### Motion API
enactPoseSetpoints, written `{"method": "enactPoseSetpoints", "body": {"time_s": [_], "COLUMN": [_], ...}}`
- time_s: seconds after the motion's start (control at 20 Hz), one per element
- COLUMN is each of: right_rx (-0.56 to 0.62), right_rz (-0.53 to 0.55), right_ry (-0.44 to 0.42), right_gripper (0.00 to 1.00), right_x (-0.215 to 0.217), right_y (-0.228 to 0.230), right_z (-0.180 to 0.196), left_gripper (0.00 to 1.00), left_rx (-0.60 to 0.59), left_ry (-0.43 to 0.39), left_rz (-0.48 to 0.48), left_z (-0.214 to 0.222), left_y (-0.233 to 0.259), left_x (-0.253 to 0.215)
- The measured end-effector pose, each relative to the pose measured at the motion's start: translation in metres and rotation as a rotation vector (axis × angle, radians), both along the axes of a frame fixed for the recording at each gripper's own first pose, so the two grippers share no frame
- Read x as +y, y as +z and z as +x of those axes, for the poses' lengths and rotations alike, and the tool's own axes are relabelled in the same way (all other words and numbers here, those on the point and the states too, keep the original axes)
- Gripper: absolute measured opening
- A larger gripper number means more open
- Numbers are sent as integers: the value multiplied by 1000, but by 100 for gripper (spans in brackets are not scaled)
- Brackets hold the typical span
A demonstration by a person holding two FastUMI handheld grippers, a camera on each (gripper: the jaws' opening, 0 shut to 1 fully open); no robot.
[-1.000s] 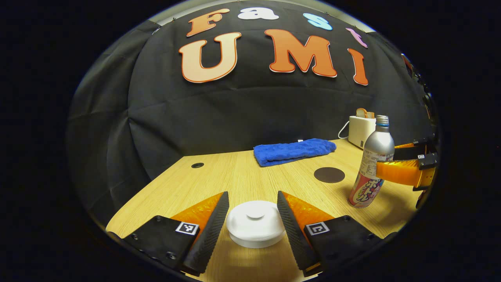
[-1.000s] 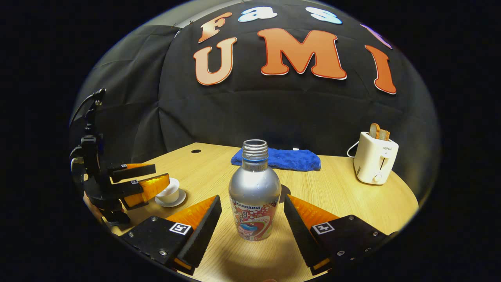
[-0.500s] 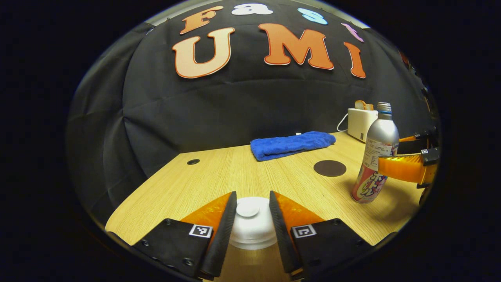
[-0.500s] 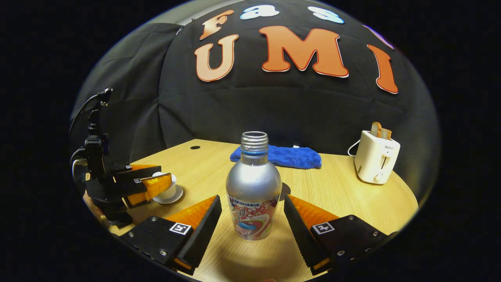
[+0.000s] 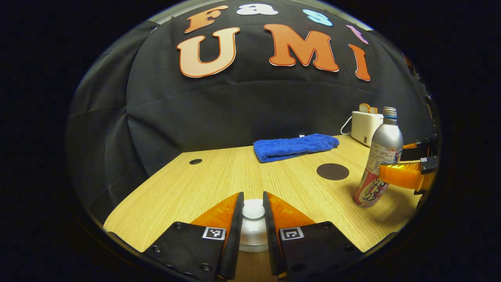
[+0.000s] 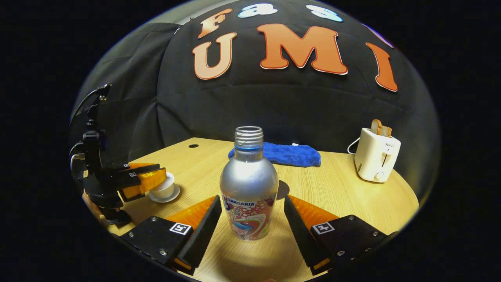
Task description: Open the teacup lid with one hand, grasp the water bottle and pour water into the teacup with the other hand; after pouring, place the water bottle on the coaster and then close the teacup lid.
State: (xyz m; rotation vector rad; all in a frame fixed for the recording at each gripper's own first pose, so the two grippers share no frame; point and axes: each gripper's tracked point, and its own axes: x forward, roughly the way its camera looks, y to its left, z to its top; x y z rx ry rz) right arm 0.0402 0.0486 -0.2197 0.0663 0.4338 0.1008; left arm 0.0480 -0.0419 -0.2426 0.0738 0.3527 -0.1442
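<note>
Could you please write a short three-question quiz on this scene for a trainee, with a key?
1. True or false: the left gripper has its jaws closed on the knob of the teacup lid.
2. Multiple choice: where does the water bottle stand? A on the coaster; B on the table between the right gripper's open jaws; C on the blue towel.
3. Fill in: on the far right of the table stands a white ____ with bread in it.

Key
1. True: both jaws press the knob.
2. B: the bottle is upright and uncapped, with a gap to each jaw.
3. toaster.
</note>
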Motion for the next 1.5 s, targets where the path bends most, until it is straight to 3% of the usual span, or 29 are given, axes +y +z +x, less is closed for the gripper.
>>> {"method": "enactPoseSetpoints", "body": {"time_s": [0.05, 0.1, 0.15, 0.6, 0.8, 0.85, 0.9, 1.0, 1.15, 1.2, 1.3, 1.35, 1.4, 1.5], "right_rx": [5, 11, 15, 64, 105, 118, 135, 151, 163, 169, 177, 182, 191, 200], "right_rz": [4, 6, 3, -4, 9, 20, 31, 44, 26, 19, 3, -11, -33, -95], "right_ry": [1, 0, -4, -6, -3, -2, -3, -10, -27, -30, -32, -34, -30, -11], "right_gripper": [96, 96, 96, 96, 95, 95, 94, 84, 81, 80, 80, 80, 80, 80], "right_x": [0, 0, -1, 3, 5, 6, 7, 7, -1, -3, -7, -10, -12, -18], "right_y": [-2, -4, -5, -27, -37, -40, -41, -42, -41, -41, -40, -38, -38, -33], "right_z": [0, 1, 1, 10, 13, 13, 13, 15, 13, 12, 10, 10, 9, 7], "left_gripper": [36, 32, 36, 36, 36, 31, 36, 36, 31, 36, 31, 36, 31, 36], "left_rx": [-1, -1, -2, -42, -61, -62, -64, -69, -76, -78, -81, -76, -73, -91], "left_ry": [2, 3, 5, 46, 45, 41, 37, 21, 2, -1, 1, 4, 16, 22], "left_rz": [-3, -3, -3, -5, -3, -1, 1, -2, 5, 1, -5, 3, 23, 31], "left_z": [1, 2, 2, 4, 9, 10, 10, 11, 13, 13, 14, 13, 11, 9], "left_y": [0, -1, -1, 11, 22, 24, 26, 32, 36, 37, 39, 38, 37, 44], "left_x": [0, 0, 0, 11, 12, 10, 9, 5, 0, 0, 1, 3, 9, 16]}}
